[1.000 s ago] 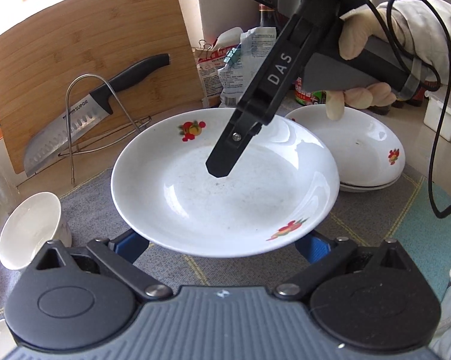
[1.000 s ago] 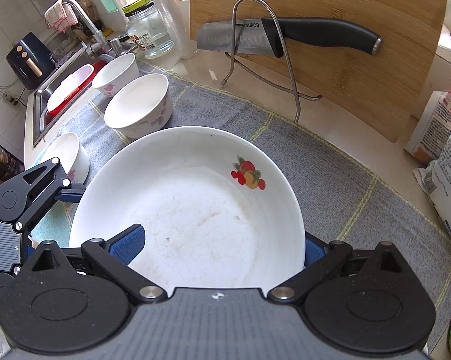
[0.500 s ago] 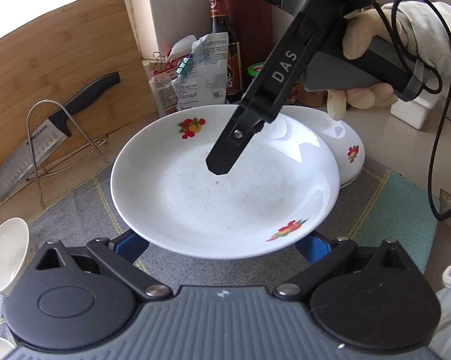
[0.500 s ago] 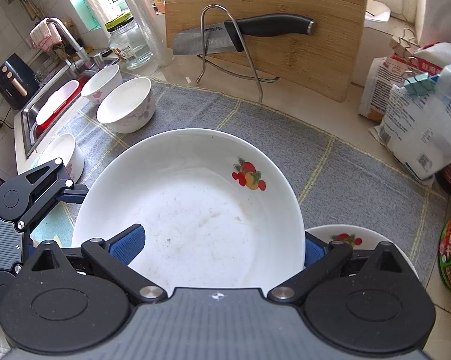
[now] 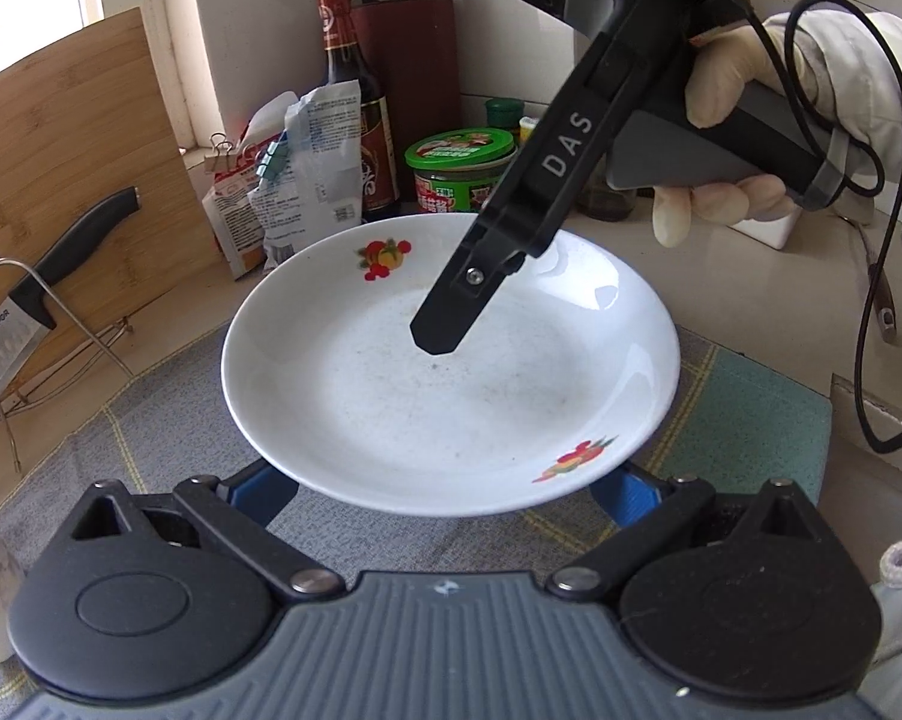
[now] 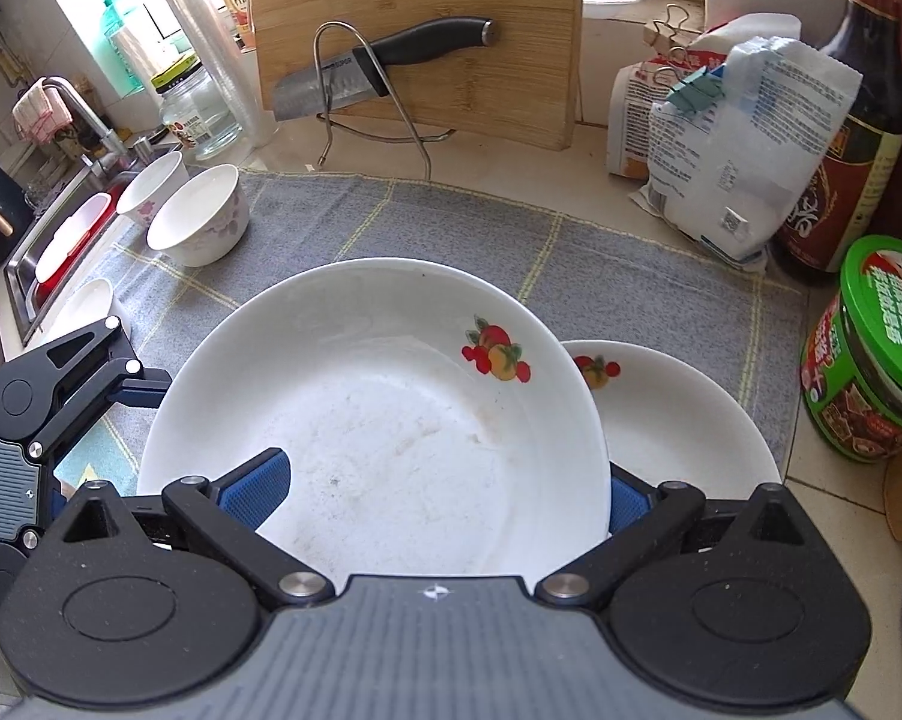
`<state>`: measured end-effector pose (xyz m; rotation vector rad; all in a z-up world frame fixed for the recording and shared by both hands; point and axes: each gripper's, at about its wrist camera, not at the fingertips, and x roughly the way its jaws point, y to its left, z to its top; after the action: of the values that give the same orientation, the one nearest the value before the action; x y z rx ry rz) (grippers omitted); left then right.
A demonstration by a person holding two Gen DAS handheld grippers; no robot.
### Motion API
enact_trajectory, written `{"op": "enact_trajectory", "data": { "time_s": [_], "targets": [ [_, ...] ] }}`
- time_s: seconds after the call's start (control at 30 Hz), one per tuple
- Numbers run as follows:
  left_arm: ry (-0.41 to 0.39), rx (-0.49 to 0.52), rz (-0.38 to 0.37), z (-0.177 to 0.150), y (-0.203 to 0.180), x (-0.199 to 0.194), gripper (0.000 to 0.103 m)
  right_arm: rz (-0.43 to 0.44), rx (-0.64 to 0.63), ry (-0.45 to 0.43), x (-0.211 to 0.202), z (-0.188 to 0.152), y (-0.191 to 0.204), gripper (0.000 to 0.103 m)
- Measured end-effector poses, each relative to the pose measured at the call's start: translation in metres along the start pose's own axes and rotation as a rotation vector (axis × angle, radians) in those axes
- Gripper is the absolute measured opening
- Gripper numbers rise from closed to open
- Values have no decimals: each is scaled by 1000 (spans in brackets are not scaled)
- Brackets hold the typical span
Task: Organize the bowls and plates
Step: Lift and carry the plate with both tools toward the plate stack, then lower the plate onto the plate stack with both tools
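A white plate with fruit prints is held in the air between both grippers. My left gripper has its blue pads spread wide at the plate's near rim. My right gripper has its pads spread wide at the opposite rim; one right finger reaches over the plate. Under the held plate lies another white plate on the grey mat. Three white bowls stand at the mat's left side.
A bamboo cutting board and a knife on a wire stand are at the back. Clipped bags, a sauce bottle and a green-lidded tub stand at the right. A sink is at the left.
Both grippers have carried the plate to the right, away from the knife stand. It now hangs over the second plate, which it largely covers in the left wrist view.
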<state>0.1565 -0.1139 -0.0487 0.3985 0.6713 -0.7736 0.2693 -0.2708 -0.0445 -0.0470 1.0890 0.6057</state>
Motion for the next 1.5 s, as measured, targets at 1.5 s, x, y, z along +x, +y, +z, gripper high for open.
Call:
{"op": "enact_trajectory", "data": {
  "time_s": [1.5],
  "targets": [
    [12,55,-71,6,1,23,102,-62,97,66,21,-19,-33,103]
  ]
}}
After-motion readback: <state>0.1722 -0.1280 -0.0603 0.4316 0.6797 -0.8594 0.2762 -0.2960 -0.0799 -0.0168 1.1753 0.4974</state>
